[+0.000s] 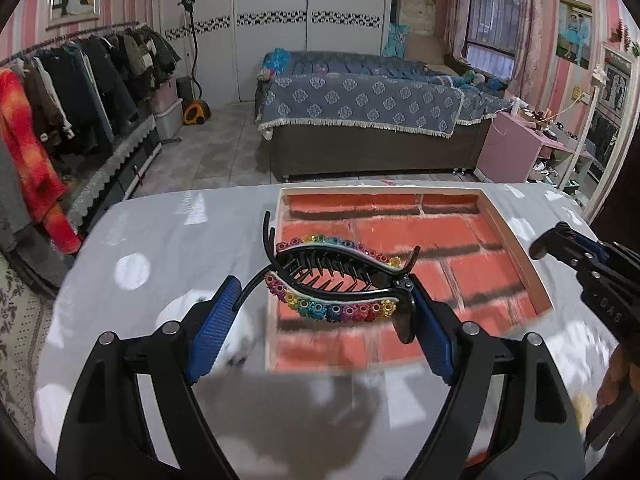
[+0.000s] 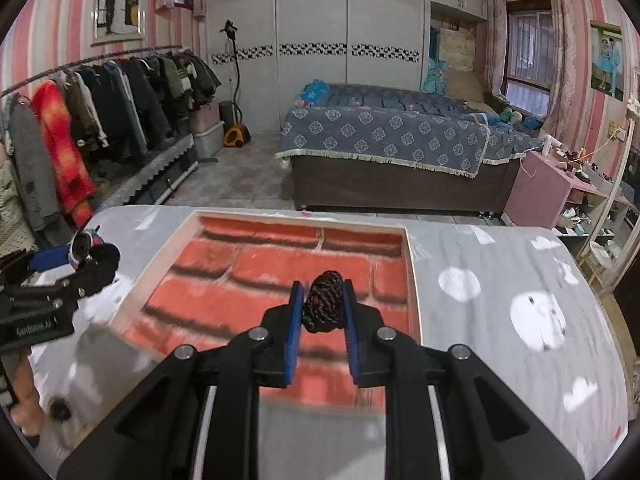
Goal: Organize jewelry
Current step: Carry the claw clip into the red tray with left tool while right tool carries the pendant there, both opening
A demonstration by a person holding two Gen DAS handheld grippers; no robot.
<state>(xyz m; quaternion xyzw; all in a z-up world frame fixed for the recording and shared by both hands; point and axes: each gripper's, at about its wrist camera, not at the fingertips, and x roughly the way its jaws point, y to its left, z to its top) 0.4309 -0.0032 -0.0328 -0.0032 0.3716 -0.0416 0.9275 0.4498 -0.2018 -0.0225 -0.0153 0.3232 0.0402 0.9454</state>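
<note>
Pink-striped walls [image 2: 52,20], blue-covered bed [image 2: 384,136], clothes rack [image 1: 80,64]

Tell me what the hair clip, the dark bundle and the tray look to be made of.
Hair clip: glossy black plastic teeth and arms, rows of faceted rainbow stones, likely glass or acrylic.
Dark bundle: braided cord, matte, black with orange flecks.
Tray: pale rim, possibly wood; brick-print floor.

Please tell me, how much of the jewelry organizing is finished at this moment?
Nothing looks put away yet: the brick-pattern tray shows no items inside. In hand: the left gripper holds a rainbow-studded hair clip, and the right gripper is shut on a dark braided cord, both above the tray. Left: setting both items into the tray.
</note>
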